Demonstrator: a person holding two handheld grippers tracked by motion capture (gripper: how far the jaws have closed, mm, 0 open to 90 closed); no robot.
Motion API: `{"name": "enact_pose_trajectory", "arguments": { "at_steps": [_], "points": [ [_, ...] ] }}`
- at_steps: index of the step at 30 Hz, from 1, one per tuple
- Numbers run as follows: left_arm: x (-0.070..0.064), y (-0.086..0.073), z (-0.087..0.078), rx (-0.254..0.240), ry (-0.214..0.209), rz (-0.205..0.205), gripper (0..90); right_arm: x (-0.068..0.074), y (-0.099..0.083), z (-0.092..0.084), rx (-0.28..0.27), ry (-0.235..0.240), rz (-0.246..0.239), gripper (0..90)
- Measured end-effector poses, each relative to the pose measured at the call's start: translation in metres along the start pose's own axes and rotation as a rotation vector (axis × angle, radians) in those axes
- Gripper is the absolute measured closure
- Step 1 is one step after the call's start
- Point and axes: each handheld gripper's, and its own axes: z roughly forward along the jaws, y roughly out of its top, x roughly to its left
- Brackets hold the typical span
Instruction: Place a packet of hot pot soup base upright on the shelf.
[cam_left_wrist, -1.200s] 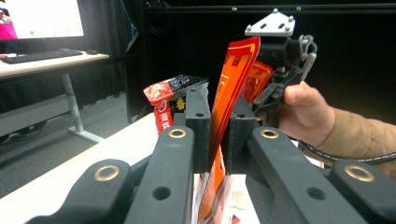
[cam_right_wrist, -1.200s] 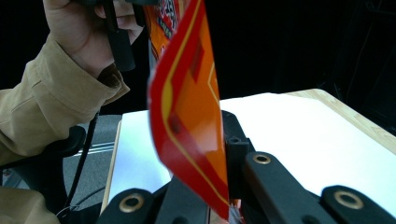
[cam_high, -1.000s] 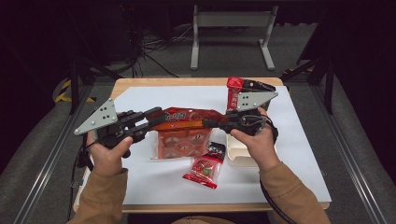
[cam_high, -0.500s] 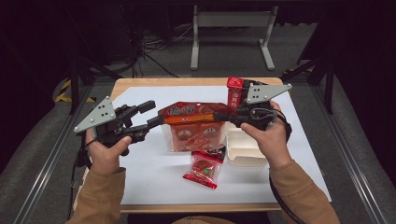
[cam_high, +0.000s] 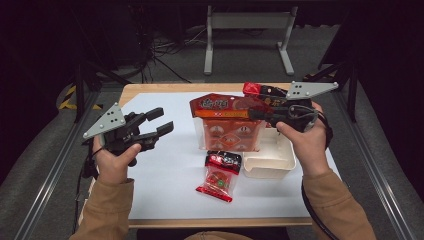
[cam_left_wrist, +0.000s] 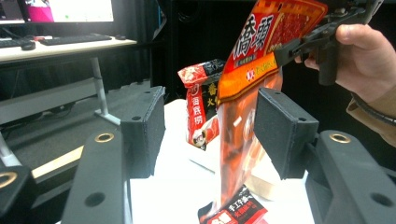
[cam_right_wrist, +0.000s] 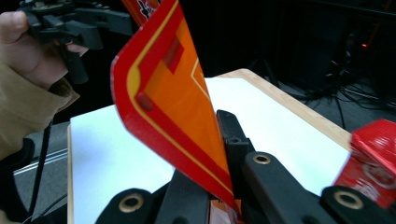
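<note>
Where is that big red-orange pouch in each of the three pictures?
High view: the pouch hangs upright at centre, its top edge clamped by the right gripper.
Left gripper view: pouch right of centre, beyond the open jaws, pinched at upper right.
Right gripper view: pouch rises from between the shut jaws, centre.
Shared landmark: the white sheet on the table.

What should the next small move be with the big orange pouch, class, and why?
Probably carry the orange pouch toward the white tray and lower it in. The right gripper is shut on its top edge and holds it upright above the table, while the left gripper has just been opening, with nothing between its jaws. The tray beside the pouch looks empty; a small red packet lies before it.
</note>
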Motion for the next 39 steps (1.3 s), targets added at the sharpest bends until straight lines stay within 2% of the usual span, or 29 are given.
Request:
{"name": "enact_pose_trajectory", "arguments": {
  "at_steps": [18,24,39],
  "points": [
    [0.006,-0.003,0.0,0.003,0.015,-0.016,44.4,-0.015,-0.002,-0.032,-0.027,-0.139,0.089,89.8],
    [0.007,-0.004,0.0,0.008,0.018,-0.019,44.2,-0.017,-0.005,-0.04,-0.048,-0.148,0.116,89.8],
    [0.013,-0.004,0.007,0.006,0.012,-0.024,44.0,-0.021,-0.021,-0.055,-0.086,-0.216,0.207,89.8]
  ]
}}
